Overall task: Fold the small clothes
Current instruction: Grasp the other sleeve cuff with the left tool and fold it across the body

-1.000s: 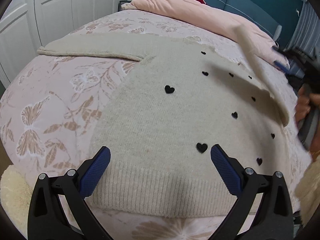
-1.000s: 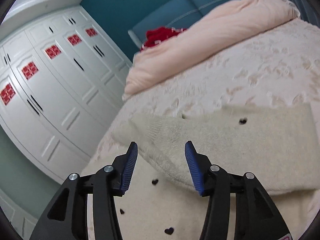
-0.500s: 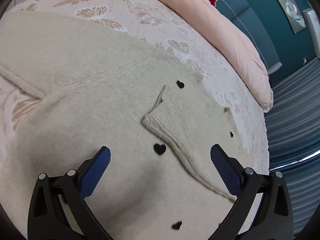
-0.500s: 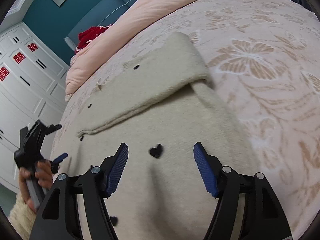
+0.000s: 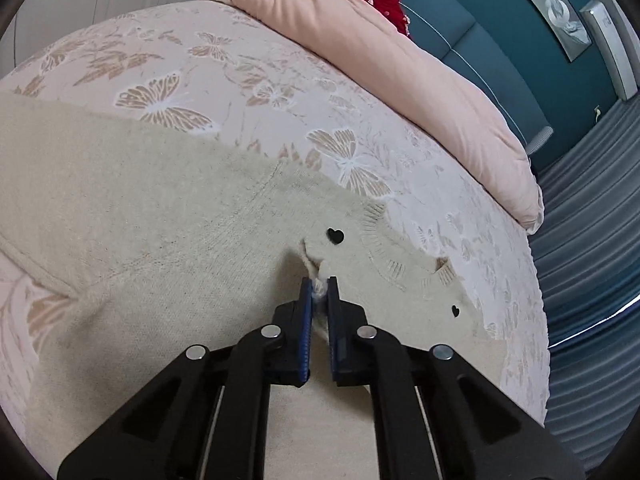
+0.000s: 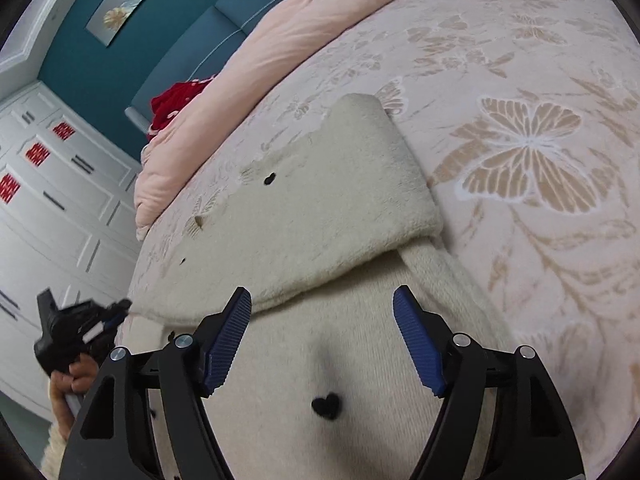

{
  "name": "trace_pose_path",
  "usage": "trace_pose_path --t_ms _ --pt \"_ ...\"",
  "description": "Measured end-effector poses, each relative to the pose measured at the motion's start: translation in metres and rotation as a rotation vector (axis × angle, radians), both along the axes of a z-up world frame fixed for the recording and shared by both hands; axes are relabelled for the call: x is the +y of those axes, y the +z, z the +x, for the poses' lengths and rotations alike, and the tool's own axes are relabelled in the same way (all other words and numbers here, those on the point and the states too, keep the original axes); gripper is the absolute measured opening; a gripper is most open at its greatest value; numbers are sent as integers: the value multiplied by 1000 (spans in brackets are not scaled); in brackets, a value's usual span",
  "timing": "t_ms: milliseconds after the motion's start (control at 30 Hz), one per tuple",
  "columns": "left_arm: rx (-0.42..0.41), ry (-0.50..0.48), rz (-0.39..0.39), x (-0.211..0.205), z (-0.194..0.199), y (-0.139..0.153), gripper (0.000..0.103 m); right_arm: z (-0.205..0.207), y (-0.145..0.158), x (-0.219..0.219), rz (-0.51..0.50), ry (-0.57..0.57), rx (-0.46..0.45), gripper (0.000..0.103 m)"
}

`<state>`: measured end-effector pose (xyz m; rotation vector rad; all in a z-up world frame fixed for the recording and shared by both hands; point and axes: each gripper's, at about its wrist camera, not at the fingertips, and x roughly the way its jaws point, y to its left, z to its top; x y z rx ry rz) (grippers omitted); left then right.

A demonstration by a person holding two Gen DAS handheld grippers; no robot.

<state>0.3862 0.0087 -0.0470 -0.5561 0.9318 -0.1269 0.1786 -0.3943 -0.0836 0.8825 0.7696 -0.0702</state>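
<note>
Left tool (image 5: 319,286) pinches the sweater's (image 5: 160,216) folded sleeve cuff; your right tool (image 6: 322,322) hovers spread. Sleeve fold underway; next, drag toward 9 o'clock.

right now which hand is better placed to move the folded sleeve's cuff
Left. The left gripper is shut on the sleeve cuff of the sweater, while the right gripper hangs open over the sweater body, gripping nothing.
</note>
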Motion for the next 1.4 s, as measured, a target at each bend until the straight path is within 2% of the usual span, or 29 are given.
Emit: trace_pose_path --t_ms 33,100,133,167,200,233,300,333,367,433,500,567,600,633,700,733,767,800,833,867,933,967,1067,1200,1267,1333,1400 --pt "-1 5 16 2 -1 0 6 5 -4 -7 60 -25 -14 72" --pt "-13 16 10 7 -2 0 6 19 -10 -14 96 -53 -9 72" --pt "-16 24 11 10 -2 0 6 26 -11 -16 76 -51 10 54" --pt "-17 29 9 13 -3 -1 6 33 -10 -17 53 -38 35 6" --pt "-13 36 13 16 -2 -1 6 35 -2 -17 44 -26 16 8" --pt "-9 42 15 20 -2 -2 6 31 14 -16 30 -27 -66 8" --pt "1 53 26 26 -2 -8 6 22 39 -9 -74 -17 -139 8" --pt "9 53 41 29 -2 -12 6 23 38 -7 -118 -6 -125 7" --pt "23 52 62 30 -1 -19 6 30 24 -7 -132 21 -63 7" --pt "73 50 86 31 -1 -38 6 41 -15 -11 -115 43 129 7" --pt "131 62 81 34 -6 -57 6 27 -9 -10 -100 34 68 7" --pt "132 71 59 39 -14 -67 7 17 6 -1 -192 44 17 8" --pt "115 65 53 40 -18 -69 7 18 1 4 -252 58 68 10" --pt "104 61 45 41 -20 -70 8 21 -10 6 -268 91 140 13" --pt "105 70 -20 50 -25 -69 10 5 -3 8 -252 76 128 13" --pt "110 84 -79 59 -30 -66 10 -5 7 13 -254 79 122 20" --pt "101 104 -127 70 -37 -61 10 -17 16 20 -265 90 116 24" --pt "85 124 -153 84 -45 -55 13 -31 23 29 -283 99 107 28" --pt "71 145 -148 100 -53 -49 26 -46 31 41 -308 113 99 38" --pt "58 172 -119 116 -61 -43 41 -61 35 55 -331 132 94 45" --pt "50 262 -27 162 -77 -36 59 -89 39 85 -370 182 102 51" --pt "57 310 15 187 -82 -36 64 -100 39 100 -379 208 108 55" --pt "120 477 93 276 -88 -41 64 -132 37 136 -370 264 131 58" --pt "139 709 76 382 -91 -42 64 -157 31 171 -314 311 179 59" --pt "141 762 38 413 -87 -45 64 -161 29 186 -311 327 215 60" --pt "162 775 13 429 -77 -50 63 -163 28 198 -313 345 243 61" --pt "170 773 57 430 -67 -47 48 -163 31 206 -322 357 250 61"
